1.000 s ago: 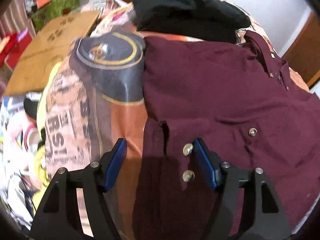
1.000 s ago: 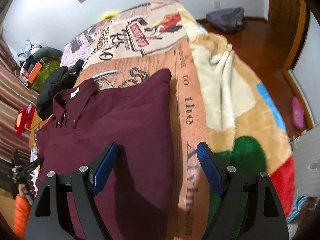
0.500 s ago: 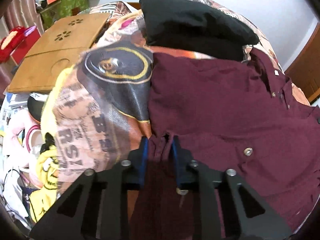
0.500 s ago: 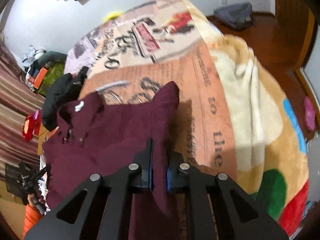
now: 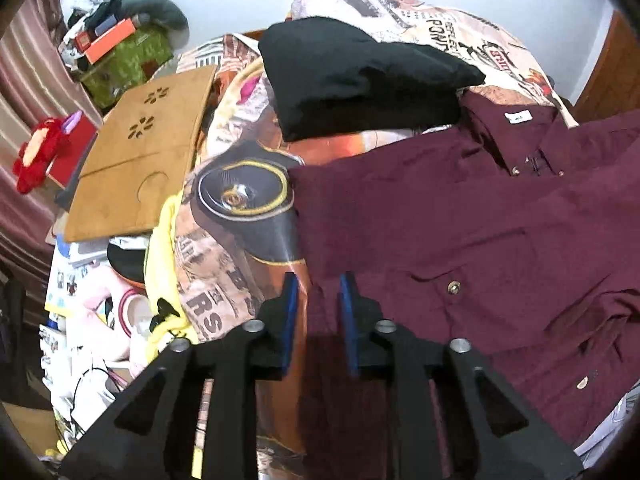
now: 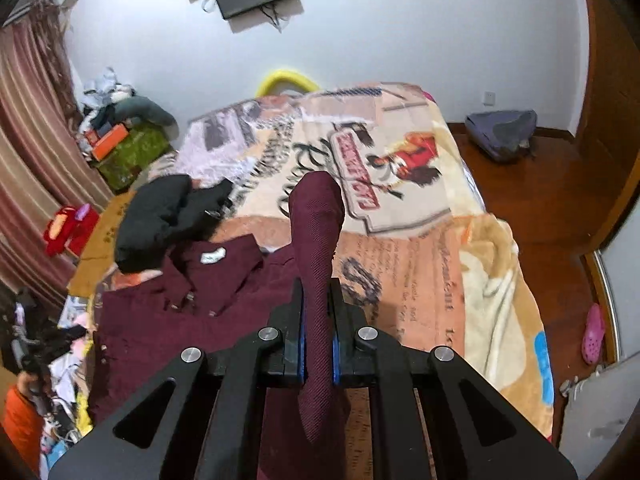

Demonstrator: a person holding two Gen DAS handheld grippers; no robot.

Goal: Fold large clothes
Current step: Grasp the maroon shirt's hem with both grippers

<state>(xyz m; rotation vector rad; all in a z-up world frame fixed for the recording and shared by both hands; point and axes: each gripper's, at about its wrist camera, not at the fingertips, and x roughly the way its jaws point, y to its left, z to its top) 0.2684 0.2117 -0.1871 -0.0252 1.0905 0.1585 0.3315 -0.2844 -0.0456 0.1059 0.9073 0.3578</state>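
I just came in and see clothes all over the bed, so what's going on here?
A person is folding a maroon shirt on a bed covered by a printed blanket, with a claw in each hand. The right claw is shut on a bunched fold of the shirt, lifted above the bed. The left claw has shirt fabric between its pads; its jaws have just opened a little. A black garment lies near the collar.
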